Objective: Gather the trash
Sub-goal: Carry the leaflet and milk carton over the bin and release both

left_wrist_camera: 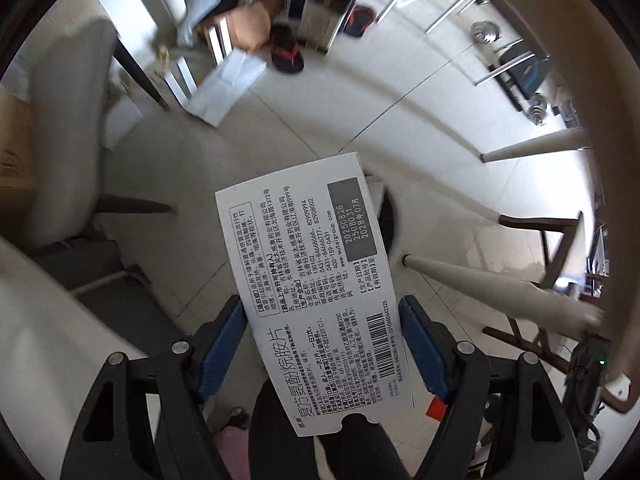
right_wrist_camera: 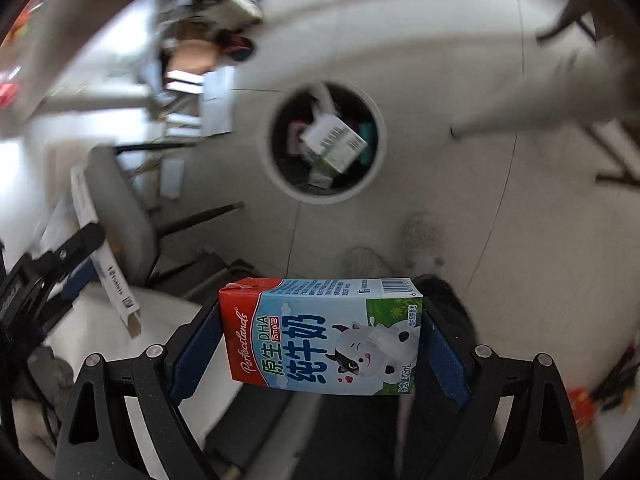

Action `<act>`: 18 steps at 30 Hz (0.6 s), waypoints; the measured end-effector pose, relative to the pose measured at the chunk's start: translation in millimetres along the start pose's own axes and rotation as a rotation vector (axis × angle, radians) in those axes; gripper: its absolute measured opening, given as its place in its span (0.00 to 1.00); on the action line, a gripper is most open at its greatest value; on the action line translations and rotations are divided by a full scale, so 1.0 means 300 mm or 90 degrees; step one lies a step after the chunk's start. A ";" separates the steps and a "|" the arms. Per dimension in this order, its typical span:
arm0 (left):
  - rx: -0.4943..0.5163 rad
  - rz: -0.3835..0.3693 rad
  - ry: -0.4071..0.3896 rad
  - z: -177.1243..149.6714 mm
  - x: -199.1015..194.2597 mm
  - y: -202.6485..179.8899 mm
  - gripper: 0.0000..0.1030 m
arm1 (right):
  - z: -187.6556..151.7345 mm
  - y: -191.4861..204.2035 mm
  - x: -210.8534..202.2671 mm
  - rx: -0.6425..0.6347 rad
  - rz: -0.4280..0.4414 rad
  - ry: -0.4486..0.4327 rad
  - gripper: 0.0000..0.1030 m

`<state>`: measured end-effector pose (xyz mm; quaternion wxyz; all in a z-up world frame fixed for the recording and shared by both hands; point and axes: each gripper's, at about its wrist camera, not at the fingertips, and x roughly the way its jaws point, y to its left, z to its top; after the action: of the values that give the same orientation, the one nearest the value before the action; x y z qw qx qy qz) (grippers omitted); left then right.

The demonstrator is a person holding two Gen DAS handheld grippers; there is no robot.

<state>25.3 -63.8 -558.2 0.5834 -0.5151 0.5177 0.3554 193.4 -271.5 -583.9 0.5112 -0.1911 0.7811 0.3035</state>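
Observation:
My left gripper (left_wrist_camera: 322, 304) is shut on a flat white medicine box (left_wrist_camera: 308, 280) printed with black text and a barcode; its blue pads (left_wrist_camera: 224, 340) press both long edges. Behind the box's far end shows part of the round dark trash bin (left_wrist_camera: 386, 220). My right gripper (right_wrist_camera: 320, 316) is shut on a small milk carton (right_wrist_camera: 320, 336) with a red end and a cartoon cow, held crosswise. The white-rimmed bin (right_wrist_camera: 276, 168) stands on the floor beyond it, holding several cartons and packets. The left gripper (right_wrist_camera: 76, 264) with its white box (right_wrist_camera: 112, 276) also appears at the left of the right wrist view.
A grey chair (left_wrist_camera: 68, 128) with dark legs stands to the left. White table legs (left_wrist_camera: 480, 280) slant in at the right. Cardboard boxes (left_wrist_camera: 248, 20), black and red slippers (left_wrist_camera: 286, 54) and dumbbell weights (left_wrist_camera: 484, 32) lie at the far side of the tiled floor.

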 end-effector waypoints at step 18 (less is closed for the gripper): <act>0.053 -0.048 0.112 0.262 0.690 -0.021 0.93 | 0.608 -0.314 0.646 0.391 0.205 -0.025 0.91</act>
<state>93.5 -13.5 -762.8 0.5694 -0.5388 0.5617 0.2645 296.9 -217.0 -841.0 0.5056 0.1033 0.8459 0.1344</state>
